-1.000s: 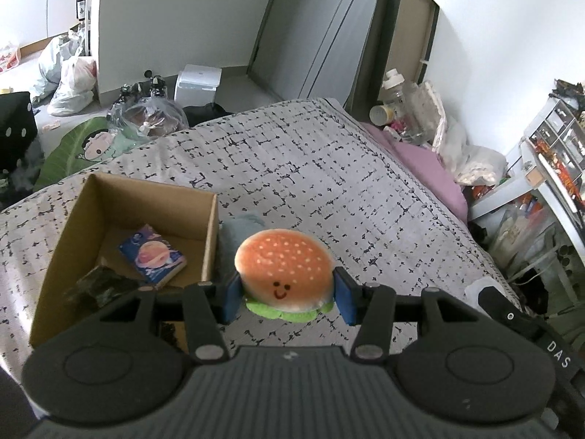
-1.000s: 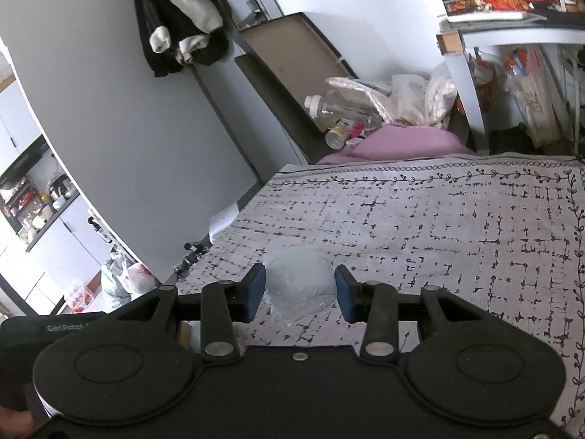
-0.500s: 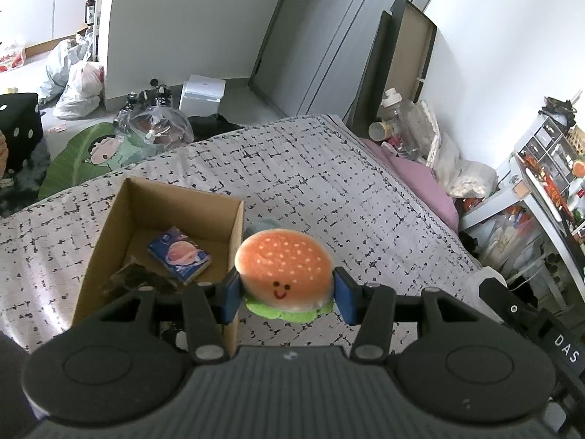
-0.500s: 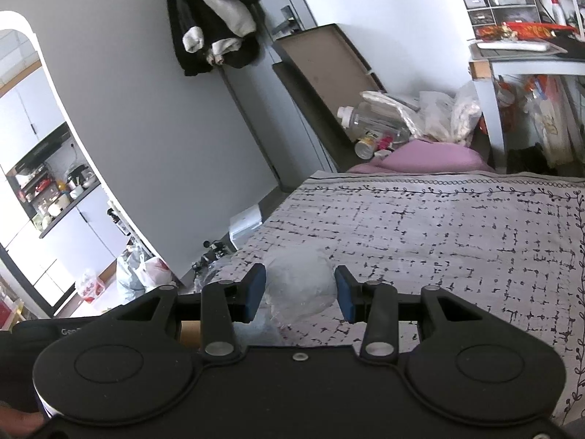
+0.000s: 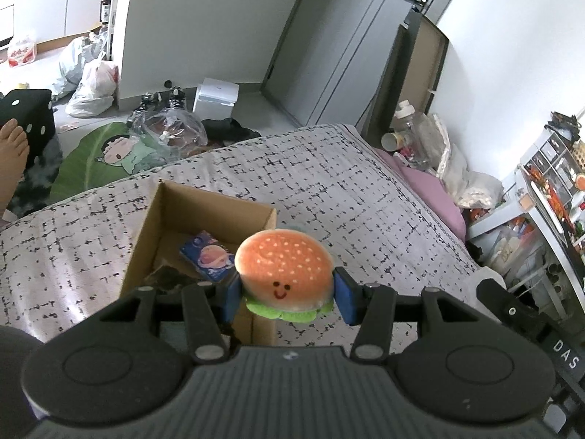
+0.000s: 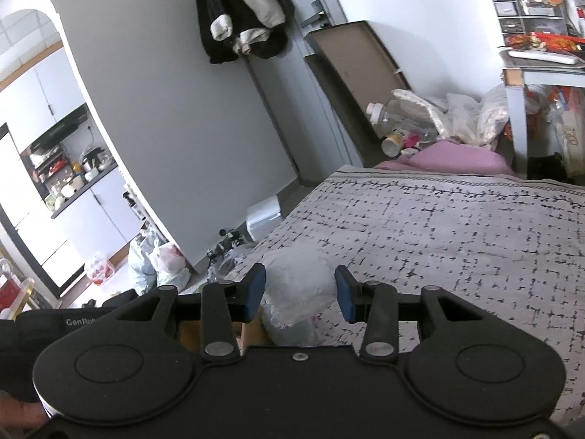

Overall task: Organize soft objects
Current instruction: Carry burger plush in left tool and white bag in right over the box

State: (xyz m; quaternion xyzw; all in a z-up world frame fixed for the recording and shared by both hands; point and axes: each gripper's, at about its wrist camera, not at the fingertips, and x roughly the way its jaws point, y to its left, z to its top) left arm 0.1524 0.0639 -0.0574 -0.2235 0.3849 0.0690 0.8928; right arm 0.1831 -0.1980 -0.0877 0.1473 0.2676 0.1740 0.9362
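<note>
My left gripper is shut on a plush hamburger with an orange bun, a smiley face and a green lettuce frill, held above the right wall of an open cardboard box on the bed. In the box lie a small blue packet and a dark crumpled thing. My right gripper is shut on a pale soft object in clear plastic wrap, held above the bed. A brown corner of the box shows under its left finger.
The bed has a grey patterned cover. A purple pillow lies at its far edge. Bottles and bags stand by the wall. A cluttered desk is to the right. Bags and a green mat lie on the floor.
Both grippers have risen with their objects still held. The box now sits lower and more under the left gripper, with the hamburger over its right wall.
</note>
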